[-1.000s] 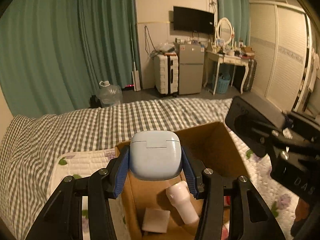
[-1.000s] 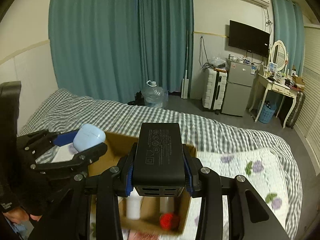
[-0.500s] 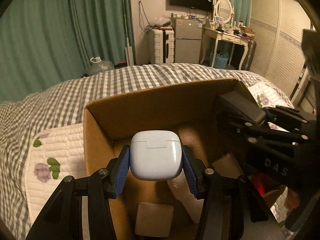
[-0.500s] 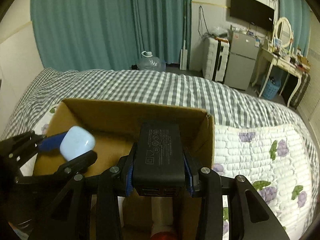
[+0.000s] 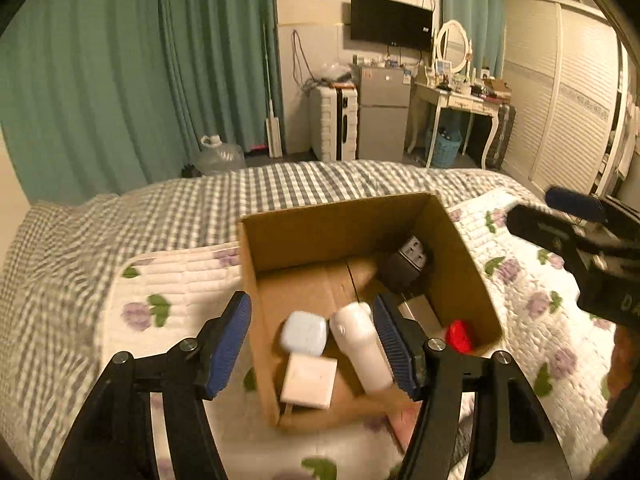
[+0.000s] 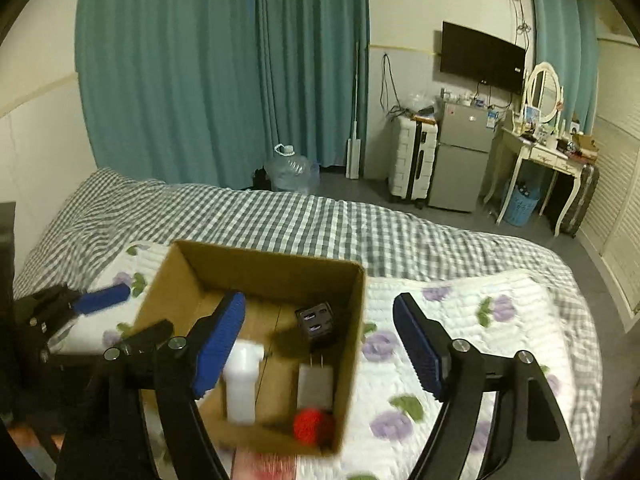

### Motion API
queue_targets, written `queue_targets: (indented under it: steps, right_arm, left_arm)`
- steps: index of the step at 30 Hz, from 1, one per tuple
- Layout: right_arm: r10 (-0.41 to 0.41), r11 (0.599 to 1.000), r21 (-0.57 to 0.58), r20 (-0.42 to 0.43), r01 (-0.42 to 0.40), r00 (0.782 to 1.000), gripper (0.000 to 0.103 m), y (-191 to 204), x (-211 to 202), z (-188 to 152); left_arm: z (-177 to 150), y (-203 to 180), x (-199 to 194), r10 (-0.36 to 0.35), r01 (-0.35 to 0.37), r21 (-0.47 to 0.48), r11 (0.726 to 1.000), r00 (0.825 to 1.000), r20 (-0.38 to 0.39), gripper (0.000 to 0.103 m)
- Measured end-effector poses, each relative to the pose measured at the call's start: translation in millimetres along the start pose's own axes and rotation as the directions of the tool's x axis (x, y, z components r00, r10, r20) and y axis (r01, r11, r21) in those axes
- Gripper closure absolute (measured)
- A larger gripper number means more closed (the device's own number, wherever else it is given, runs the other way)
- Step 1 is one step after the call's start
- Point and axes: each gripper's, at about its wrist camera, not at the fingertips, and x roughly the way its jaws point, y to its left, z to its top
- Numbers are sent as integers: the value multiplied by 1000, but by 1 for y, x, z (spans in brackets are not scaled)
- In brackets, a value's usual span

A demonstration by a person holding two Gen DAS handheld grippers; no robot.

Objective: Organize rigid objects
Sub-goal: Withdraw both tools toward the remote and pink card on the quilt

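Observation:
A cardboard box [image 5: 464,240] [image 6: 352,320] sits open on the bed. Inside lie the pale blue earbud case [image 5: 303,333], a white bottle [image 5: 362,344] [image 6: 241,380], a white square block [image 5: 309,380], the black charger [image 5: 406,266] [image 6: 318,326], a grey plug adapter [image 6: 315,384] and a red object [image 5: 459,336] [image 6: 310,424]. My left gripper [image 5: 312,344] is open and empty above the box's near side. My right gripper [image 6: 320,344] is open and empty above the box's right wall.
The box rests on a white floral quilt [image 6: 472,320] over a grey checked bedspread [image 5: 160,216]. Beyond the bed stand green curtains [image 5: 120,80], a water jug [image 6: 290,170], a white suitcase [image 5: 334,122], a small fridge [image 5: 382,114] and a dressing table [image 5: 460,100].
Both grippers have opened and lifted back. The earbud case and the black charger now lie in the box instead of in the jaws.

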Motion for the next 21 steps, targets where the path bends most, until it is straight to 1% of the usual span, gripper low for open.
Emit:
queue_targets:
  steps: [2, 5, 7, 9, 11, 13, 16, 17, 19, 21]
  right_arm:
    - [-36, 999, -13, -27, 35, 999, 24, 2, -25, -15]
    - [-78, 997, -15, -73, 77, 994, 24, 4, -53, -44]
    - [-85, 996, -4, -118, 85, 989, 24, 6, -62, -65]
    - [-82, 996, 13, -171, 86, 982, 24, 14, -62, -90]
    - [-71, 997, 18, -227, 77, 971, 24, 21, -55, -115]
    - [-55, 997, 40, -293, 70, 954, 24, 29, -40, -141]
    - [-18, 993, 99, -392, 61, 920, 24, 38, -14, -177]
    - [4, 990, 129, -421, 55, 907, 24, 42, -5, -189]
    - [38, 983, 177, -458, 49, 888, 24, 46, 8, -202]
    - [27, 978, 195, -484, 78, 875, 24, 49, 21, -210]
  left_arm:
    - [-8, 1, -24, 13, -13, 0, 1000, 1000, 24, 33]
    - [-27, 3, -54, 15, -15, -2, 1000, 999, 38, 32]
    - [-43, 6, -66, 17, -17, -15, 1000, 999, 39, 32]
    - [-57, 7, -71, 18, -18, -18, 1000, 999, 36, 32]
    - [-76, 8, -71, 11, -10, -15, 1000, 999, 31, 32]
    - [-92, 9, -68, 14, -14, -14, 1000, 1000, 24, 32]
    - [-121, 12, -55, 31, -31, -25, 999, 1000, -4, 32]
    - [-131, 13, -47, 23, -24, -33, 999, 999, -25, 32]
    - [-142, 14, -33, 15, -17, -37, 999, 998, -59, 32]
    - [-153, 16, -18, 27, -29, -29, 999, 996, -82, 32]
